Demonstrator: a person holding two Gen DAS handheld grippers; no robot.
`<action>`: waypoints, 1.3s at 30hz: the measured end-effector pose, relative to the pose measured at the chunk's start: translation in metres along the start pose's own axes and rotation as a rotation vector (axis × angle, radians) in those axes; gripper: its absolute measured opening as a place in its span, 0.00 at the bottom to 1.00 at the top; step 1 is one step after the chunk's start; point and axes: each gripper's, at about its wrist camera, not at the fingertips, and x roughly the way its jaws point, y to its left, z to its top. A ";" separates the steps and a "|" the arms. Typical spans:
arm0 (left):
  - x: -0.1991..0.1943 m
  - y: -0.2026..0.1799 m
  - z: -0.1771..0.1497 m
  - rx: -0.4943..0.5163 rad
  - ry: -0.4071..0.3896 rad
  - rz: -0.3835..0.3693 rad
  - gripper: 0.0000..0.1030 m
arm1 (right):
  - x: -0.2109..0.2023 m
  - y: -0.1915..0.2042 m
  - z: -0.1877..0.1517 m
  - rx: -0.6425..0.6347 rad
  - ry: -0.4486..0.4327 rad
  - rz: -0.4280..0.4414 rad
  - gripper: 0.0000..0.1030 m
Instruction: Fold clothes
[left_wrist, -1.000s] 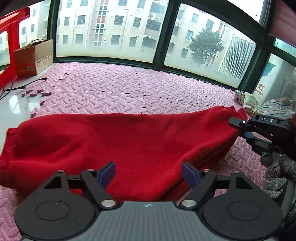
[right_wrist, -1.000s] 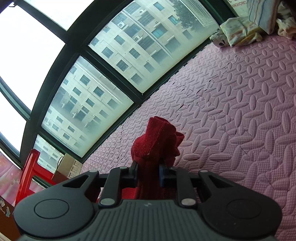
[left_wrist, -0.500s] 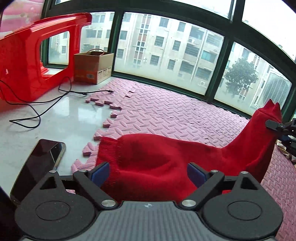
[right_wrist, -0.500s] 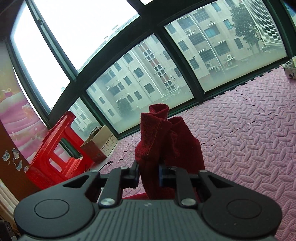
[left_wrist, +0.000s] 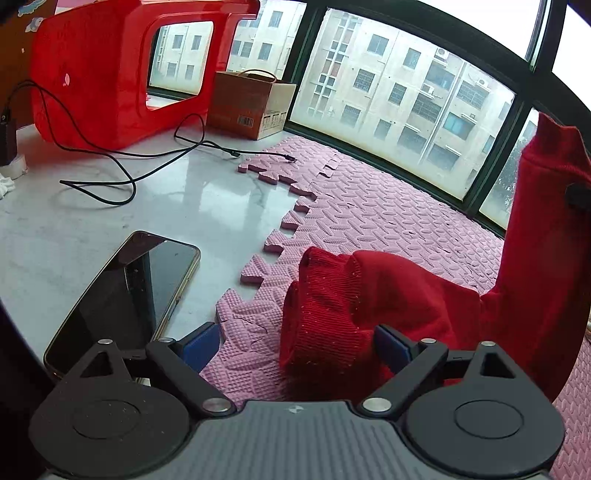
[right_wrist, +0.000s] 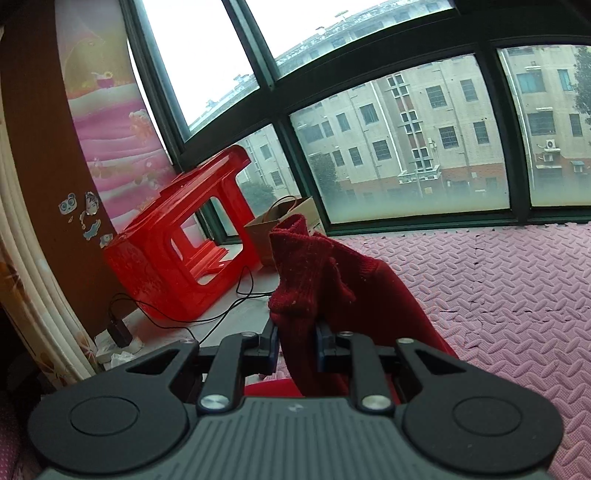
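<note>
A red knit sweater (left_wrist: 406, 291) lies bunched on the pink foam mat (left_wrist: 369, 206), its ribbed hem toward me. My left gripper (left_wrist: 295, 345) is open, its blue-padded fingers (left_wrist: 199, 343) apart, with the hem between them and the right pad against the cloth. My right gripper (right_wrist: 297, 345) is shut on one end of the sweater (right_wrist: 310, 280) and holds it raised. That lifted end shows at the right edge of the left wrist view (left_wrist: 543, 221).
A black phone (left_wrist: 122, 295) lies on the white floor beside the mat's jagged edge. A red plastic stool (left_wrist: 110, 74), a cardboard box (left_wrist: 251, 103) and a black cable (left_wrist: 147, 162) are farther back by the window. The stool also shows in the right wrist view (right_wrist: 184, 251).
My right gripper has lifted its end of the sweater up and swung left. The sweater went from spread flat to bunched. My left gripper turned left, bringing the phone and stool into view.
</note>
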 end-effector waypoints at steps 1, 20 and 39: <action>0.001 0.002 0.000 -0.006 0.002 -0.007 0.90 | 0.002 0.009 0.000 -0.030 0.012 0.010 0.17; -0.018 0.046 0.002 -0.160 -0.048 -0.016 0.88 | 0.064 0.110 -0.065 -0.492 0.289 0.139 0.18; -0.058 0.016 0.034 -0.052 -0.186 -0.145 0.75 | 0.014 0.050 -0.034 -0.395 0.213 0.088 0.39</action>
